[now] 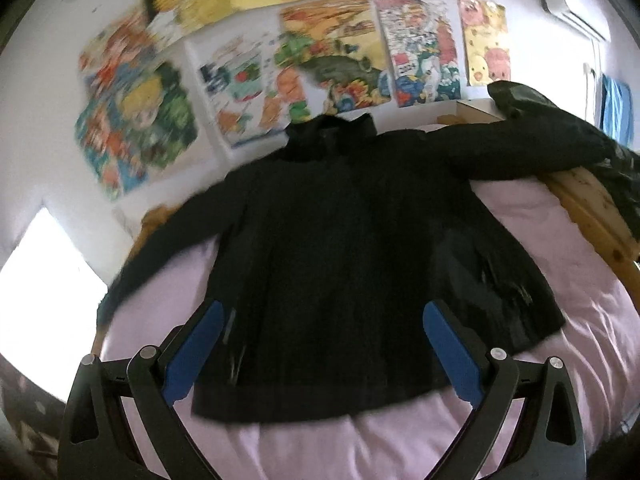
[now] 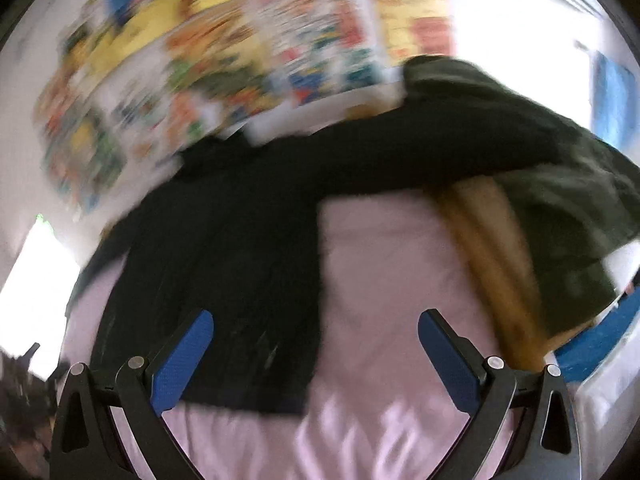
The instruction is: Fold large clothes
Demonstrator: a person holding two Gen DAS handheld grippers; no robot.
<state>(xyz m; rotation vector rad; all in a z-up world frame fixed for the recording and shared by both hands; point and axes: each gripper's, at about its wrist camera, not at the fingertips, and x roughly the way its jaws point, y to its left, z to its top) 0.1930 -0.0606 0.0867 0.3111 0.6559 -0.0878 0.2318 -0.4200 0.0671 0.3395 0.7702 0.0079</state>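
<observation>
Black long-sleeved jacket (image 1: 344, 248) lies flat, sleeves spread, on a pale pink bedsheet (image 1: 560, 280) over a bed with a light wooden frame (image 1: 588, 196). Colourful cartoon posters (image 1: 320, 52) cover the white wall at 12 o'clock; a white air conditioner (image 1: 568, 0) sits at 1 o'clock. Left gripper (image 1: 324, 320) and right gripper (image 2: 316, 328) both hover with blue-padded fingers apart, holding nothing.

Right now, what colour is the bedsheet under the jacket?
Pale pink bedsheet, clearest in the left wrist view.
</observation>
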